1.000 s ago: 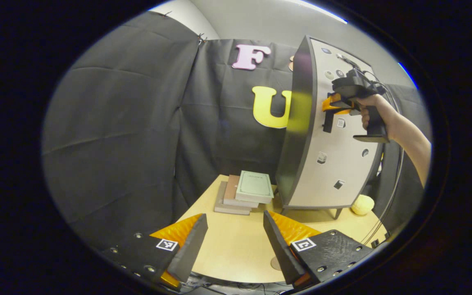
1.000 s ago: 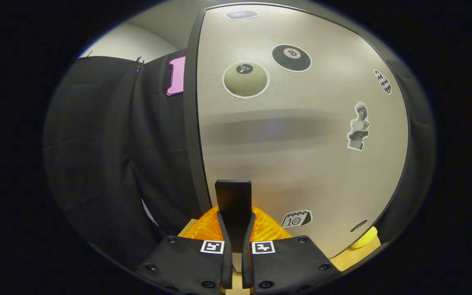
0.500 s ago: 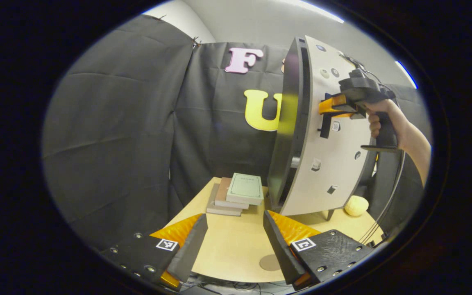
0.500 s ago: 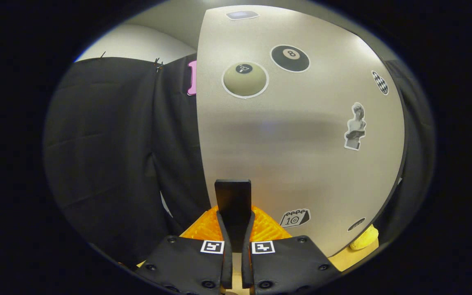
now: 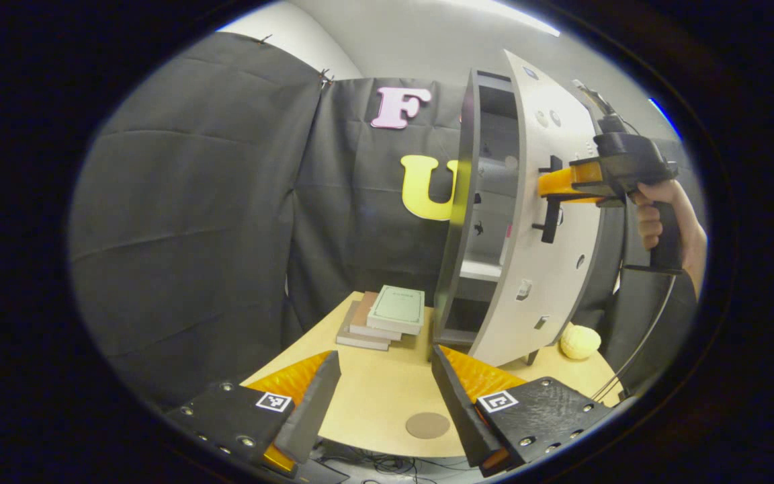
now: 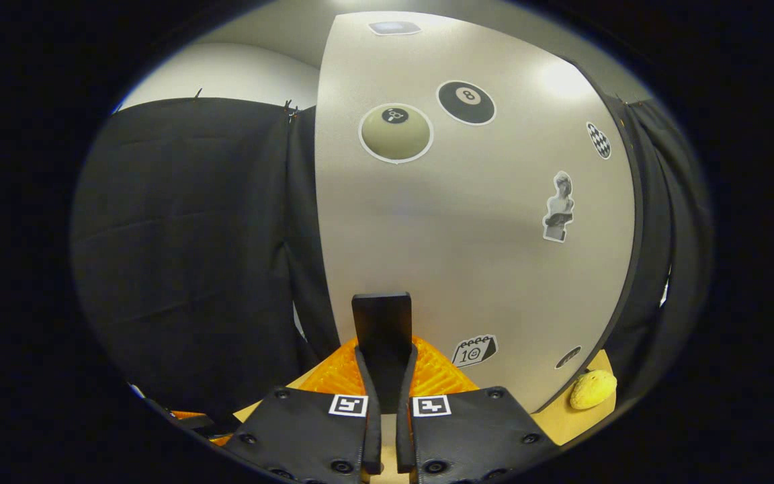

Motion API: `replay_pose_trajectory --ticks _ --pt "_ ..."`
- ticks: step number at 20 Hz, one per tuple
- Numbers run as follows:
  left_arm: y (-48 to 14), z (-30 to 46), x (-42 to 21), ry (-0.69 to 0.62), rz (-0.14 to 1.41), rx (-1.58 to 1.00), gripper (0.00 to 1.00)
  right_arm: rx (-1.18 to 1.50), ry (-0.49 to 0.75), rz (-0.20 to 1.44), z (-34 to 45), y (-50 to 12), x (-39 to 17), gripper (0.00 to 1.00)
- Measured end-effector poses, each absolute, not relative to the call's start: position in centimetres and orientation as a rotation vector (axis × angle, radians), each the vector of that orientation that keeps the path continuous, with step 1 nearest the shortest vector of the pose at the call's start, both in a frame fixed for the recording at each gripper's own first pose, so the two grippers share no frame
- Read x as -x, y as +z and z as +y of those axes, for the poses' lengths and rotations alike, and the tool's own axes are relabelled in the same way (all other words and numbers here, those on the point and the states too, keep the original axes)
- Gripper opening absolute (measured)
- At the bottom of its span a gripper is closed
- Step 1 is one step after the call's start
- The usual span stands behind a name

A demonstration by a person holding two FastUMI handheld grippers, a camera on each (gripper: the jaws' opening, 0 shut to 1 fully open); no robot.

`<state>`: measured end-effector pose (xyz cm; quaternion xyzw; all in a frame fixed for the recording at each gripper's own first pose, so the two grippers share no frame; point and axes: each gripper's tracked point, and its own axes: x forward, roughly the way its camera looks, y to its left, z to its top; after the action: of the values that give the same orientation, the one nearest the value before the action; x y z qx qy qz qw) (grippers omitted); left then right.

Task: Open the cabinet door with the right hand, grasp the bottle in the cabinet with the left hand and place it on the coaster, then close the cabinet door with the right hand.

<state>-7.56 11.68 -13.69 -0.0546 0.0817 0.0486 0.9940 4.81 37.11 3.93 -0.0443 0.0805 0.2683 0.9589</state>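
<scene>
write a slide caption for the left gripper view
Right gripper pulls the cabinet door ajar by its handle; open left gripper waits above the coaster.

cabinet door (image 5: 548,222) ajar, right tool (image 5: 548,185) on handle (image 5: 549,202)

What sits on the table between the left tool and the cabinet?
Mostly bare tabletop in the left gripper view; the round brown coaster lies between the left tool and the dark-framed cabinet.
</scene>
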Motion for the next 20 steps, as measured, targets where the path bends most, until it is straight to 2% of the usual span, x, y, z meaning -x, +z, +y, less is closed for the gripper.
replay_pose_trajectory --ticks 9,20 --pt "-13.4 7.9 13.0 0.119 0.147 0.071 0.83 0.076 0.576 0.15 34.4 3.8 -3.2 0.07" --pt "-11.9 2.7 13.2 0.038 0.11 0.021 0.83 0.033 0.538 0.124 30.6 4.2 -1.2 0.07"
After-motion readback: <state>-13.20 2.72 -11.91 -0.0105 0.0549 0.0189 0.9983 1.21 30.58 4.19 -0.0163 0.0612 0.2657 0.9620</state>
